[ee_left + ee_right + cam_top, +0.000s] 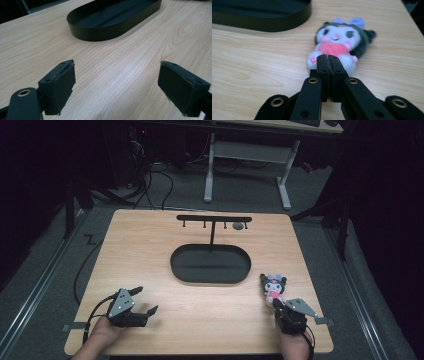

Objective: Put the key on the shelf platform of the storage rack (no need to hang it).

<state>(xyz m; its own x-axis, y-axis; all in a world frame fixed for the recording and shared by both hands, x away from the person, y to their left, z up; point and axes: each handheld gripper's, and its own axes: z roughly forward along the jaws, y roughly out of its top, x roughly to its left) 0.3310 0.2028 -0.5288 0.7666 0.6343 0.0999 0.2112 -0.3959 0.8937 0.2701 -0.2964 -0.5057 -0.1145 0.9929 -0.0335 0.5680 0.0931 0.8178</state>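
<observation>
A small plush toy (274,287) with a white face, dark ears and a pink body lies on the wooden table near the right edge. My right gripper (278,304) is shut, jaws pressed flat together. In the right gripper view its tips (328,58) sit at the lower body of the plush toy (337,37); nothing shows between the pads. My left gripper (147,299) rests at the front left of the table, open wide. In the left gripper view the left gripper (117,85) has only bare wood between its pads.
A black oval tray (210,280) lies mid-table, with a thin T-shaped hook stand (214,218) rising from its far side and a small grey round piece (238,226) near one hook. The tray's rim (100,35) is ahead of the left gripper. The table's right edge (320,310) is close to my right hand.
</observation>
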